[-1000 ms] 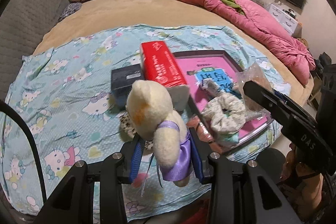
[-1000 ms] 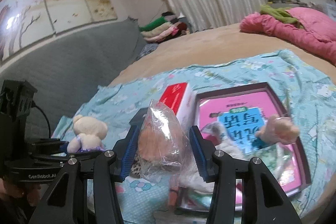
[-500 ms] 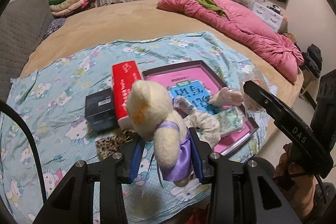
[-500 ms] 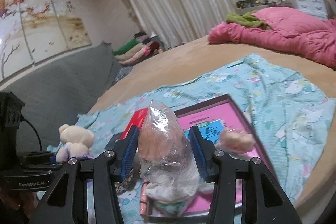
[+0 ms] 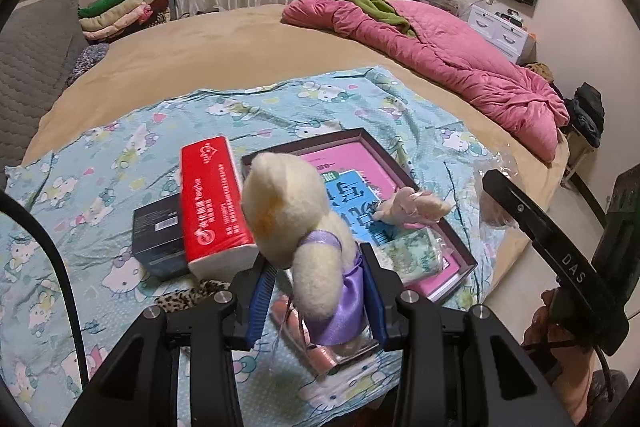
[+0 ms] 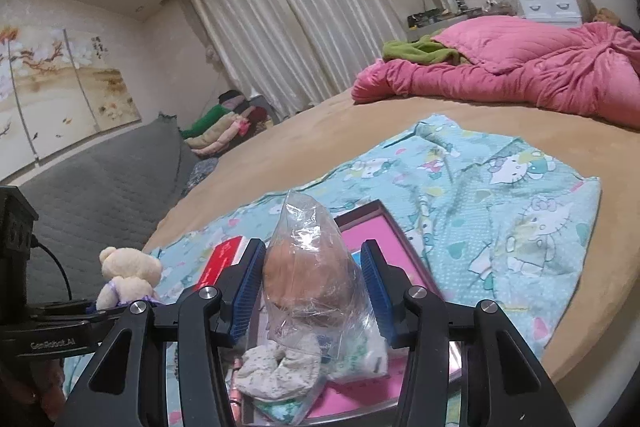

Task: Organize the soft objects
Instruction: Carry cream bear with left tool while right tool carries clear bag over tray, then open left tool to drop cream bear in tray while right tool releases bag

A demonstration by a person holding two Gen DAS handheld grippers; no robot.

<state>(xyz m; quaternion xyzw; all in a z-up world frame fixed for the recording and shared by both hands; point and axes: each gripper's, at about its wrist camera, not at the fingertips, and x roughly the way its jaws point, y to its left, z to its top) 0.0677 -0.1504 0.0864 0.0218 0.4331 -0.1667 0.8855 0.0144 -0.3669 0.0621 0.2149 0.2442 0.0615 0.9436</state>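
My left gripper (image 5: 316, 291) is shut on a cream teddy bear (image 5: 296, 223) in a purple dress, held upright above the cartoon-print blanket (image 5: 100, 155). In the right wrist view that bear (image 6: 128, 279) shows at the left. My right gripper (image 6: 312, 291) is shut on a clear plastic bag (image 6: 308, 263) with a brownish soft thing inside. Below lies a pink tray (image 5: 360, 159) holding a small pink plush (image 5: 412, 207) and a packet of tissues (image 5: 412, 255). A pale scrunchie (image 6: 280, 371) lies under the right gripper.
A red tissue pack (image 5: 212, 203) and a dark box (image 5: 160, 235) lie left of the tray, with a leopard-print scrunchie (image 5: 188, 297) in front. A pink quilt (image 5: 440, 55) is heaped at the far right; folded clothes (image 5: 116, 11) are stacked at the back left. The bed edge drops off at the right.
Both grippers have drawn back and risen a little from the tray, each keeping its grip. The right gripper has tilted up, so more of the room shows.
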